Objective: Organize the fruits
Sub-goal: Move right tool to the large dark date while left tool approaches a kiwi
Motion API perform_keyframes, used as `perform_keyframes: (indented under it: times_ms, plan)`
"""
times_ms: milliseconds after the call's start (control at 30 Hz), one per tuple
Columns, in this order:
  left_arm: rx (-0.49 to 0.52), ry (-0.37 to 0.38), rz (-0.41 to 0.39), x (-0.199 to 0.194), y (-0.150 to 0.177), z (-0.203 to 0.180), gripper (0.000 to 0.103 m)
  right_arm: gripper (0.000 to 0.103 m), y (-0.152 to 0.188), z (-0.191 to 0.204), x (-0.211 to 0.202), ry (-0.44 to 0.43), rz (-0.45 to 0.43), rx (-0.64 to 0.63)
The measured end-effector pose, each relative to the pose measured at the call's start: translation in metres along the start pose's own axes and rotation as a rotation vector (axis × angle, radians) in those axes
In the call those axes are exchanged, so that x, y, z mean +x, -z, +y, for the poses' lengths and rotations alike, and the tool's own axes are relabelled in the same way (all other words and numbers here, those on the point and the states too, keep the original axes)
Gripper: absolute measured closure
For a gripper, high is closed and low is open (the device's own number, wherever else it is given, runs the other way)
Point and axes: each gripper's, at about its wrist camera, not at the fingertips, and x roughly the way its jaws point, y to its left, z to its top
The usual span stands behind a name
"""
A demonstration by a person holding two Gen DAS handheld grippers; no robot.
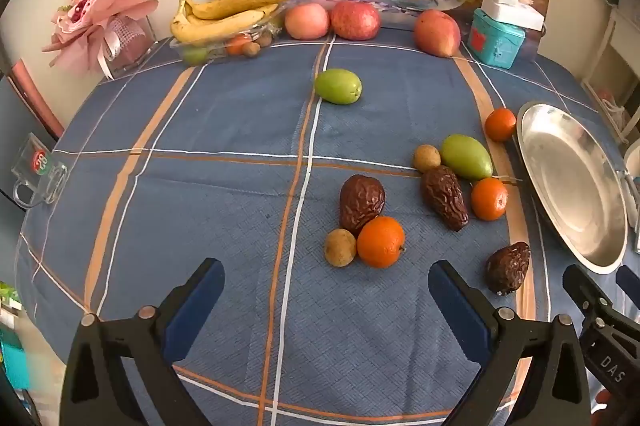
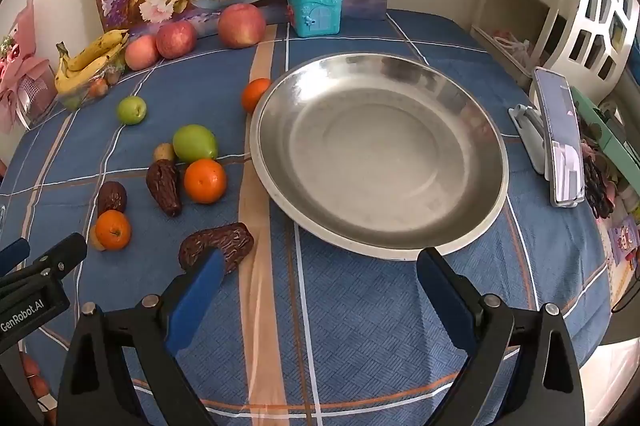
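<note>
Both tools hang over the tabletop point(image 2: 360, 326) with jaws spread wide, gripping nothing: our left tool point(image 1: 326, 290) faces an orange point(image 1: 380, 241) touching a wrinkled date point(image 1: 361, 201), our right tool point(image 2: 318, 272) faces the bare steel plate point(image 2: 472, 238), another date point(image 2: 224, 242) just beside its left finger.

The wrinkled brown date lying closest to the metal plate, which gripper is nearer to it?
Right. The date lies just ahead of the open right gripper's left finger, while the open left gripper sits farther to its left.
</note>
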Motion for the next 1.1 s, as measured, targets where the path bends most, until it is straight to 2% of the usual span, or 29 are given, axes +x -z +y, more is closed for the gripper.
perform_keyframes:
  times_ms: [600, 767, 967, 1100]
  plan:
    - [-0.024, 0.057, 0.043, 0.007, 0.004, 0.003, 0.000, 0.006, 0.000, 0.001, 0.002, -0.008, 0.022, -0.001]
    - [-0.051, 0.108, 0.084, 0.008, 0.003, 0.006, 0.000, 0.006, 0.000, 0.001, 0.003, -0.014, 0.028, -0.001]
    - [-0.091, 0.146, 0.082, 0.012, 0.003, 0.012, 0.000, 0.006, 0.001, 0.003, 0.003, -0.020, 0.038, -0.007]
    - [-0.119, 0.175, 0.097, 0.016, 0.004, 0.015, 0.001, 0.006, 0.000, 0.005, 0.007, -0.061, 0.054, 0.002]
